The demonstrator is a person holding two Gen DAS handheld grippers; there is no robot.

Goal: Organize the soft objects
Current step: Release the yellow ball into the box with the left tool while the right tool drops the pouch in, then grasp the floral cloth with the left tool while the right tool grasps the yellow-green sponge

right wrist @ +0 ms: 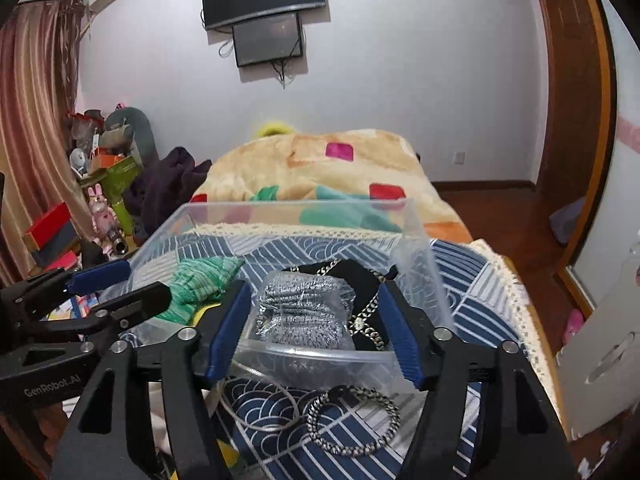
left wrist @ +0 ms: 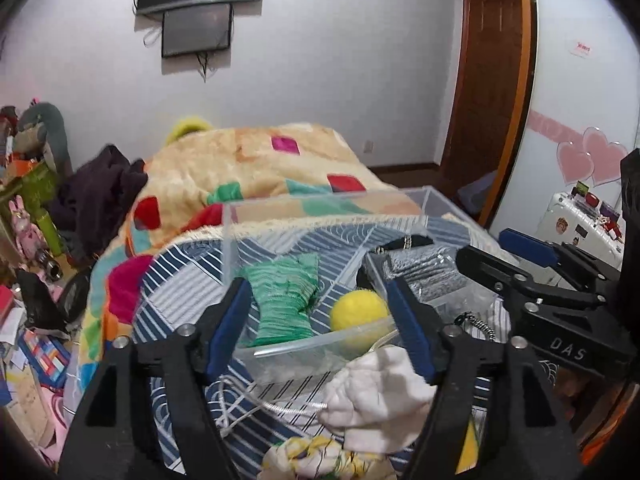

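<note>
A clear plastic box (left wrist: 320,354) stands on the bed's blue patterned cover; it also shows in the right wrist view (right wrist: 332,356). Inside lie a green knit piece (left wrist: 284,300), a yellow ball (left wrist: 358,312), a grey item in a clear bag (right wrist: 300,312) and a black item with a metal chain (right wrist: 366,304). My left gripper (left wrist: 320,316) is open and empty over the box's near left part. My right gripper (right wrist: 312,328) is open and empty over the near right part. A white cloth (left wrist: 376,396) and a flowered cloth (left wrist: 312,458) lie in front of the box.
A braided ring (right wrist: 354,420) and a thin white cord (right wrist: 260,408) lie on the cover before the box. A patchwork blanket (left wrist: 248,168) fills the far bed. Clutter and toys (left wrist: 28,216) crowd the floor at left. A white suitcase (left wrist: 580,232) stands at right.
</note>
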